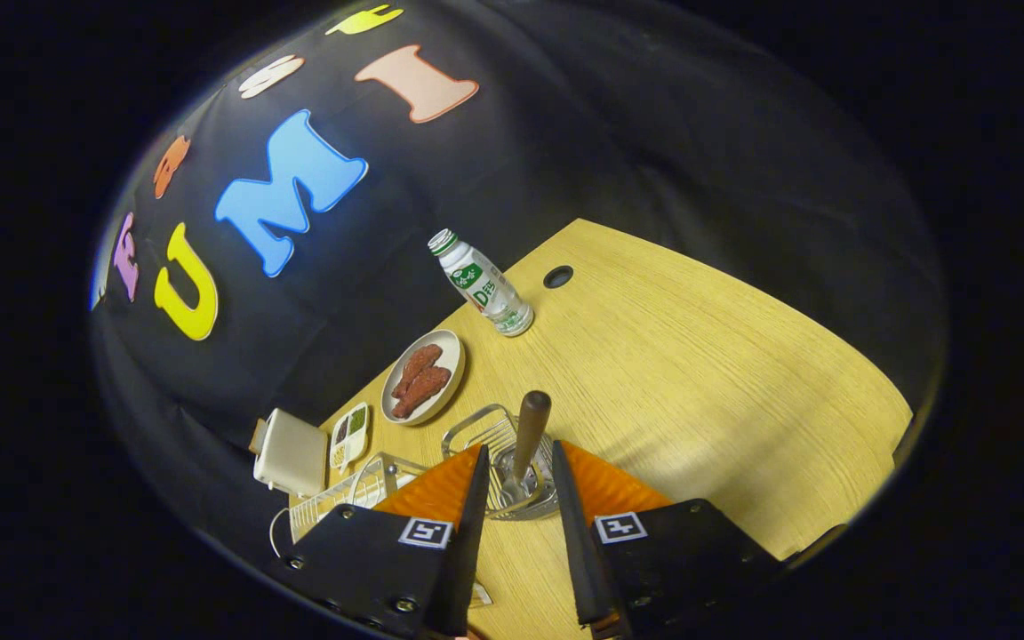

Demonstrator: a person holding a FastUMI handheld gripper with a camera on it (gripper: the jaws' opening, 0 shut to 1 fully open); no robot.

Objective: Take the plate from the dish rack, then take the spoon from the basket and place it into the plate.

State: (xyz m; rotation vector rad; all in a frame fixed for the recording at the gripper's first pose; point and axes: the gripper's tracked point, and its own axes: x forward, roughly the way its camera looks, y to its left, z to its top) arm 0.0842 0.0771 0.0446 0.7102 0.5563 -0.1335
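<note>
Claw (516,467) fingers spread apart, straddling wire basket (487,436) on worktop (699,382), touching nothing. Spoon (526,440) stands in basket, brown handle tilted up between fingers. Beyond basket: plate (452,356) with reddish food, then white bottle (482,283). Beside basket: dish rack (343,498), white box (292,453).

A: Where does the camera sit?
B: On the tool (516,462), looking forward along its parted fingers, tilted.
A: How near?
B: Close above the tabletop (699,382), facing the booth wall.

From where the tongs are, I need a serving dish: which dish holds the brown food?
The oval plate beside the bottle; the small divided tray holds green bits.
</note>
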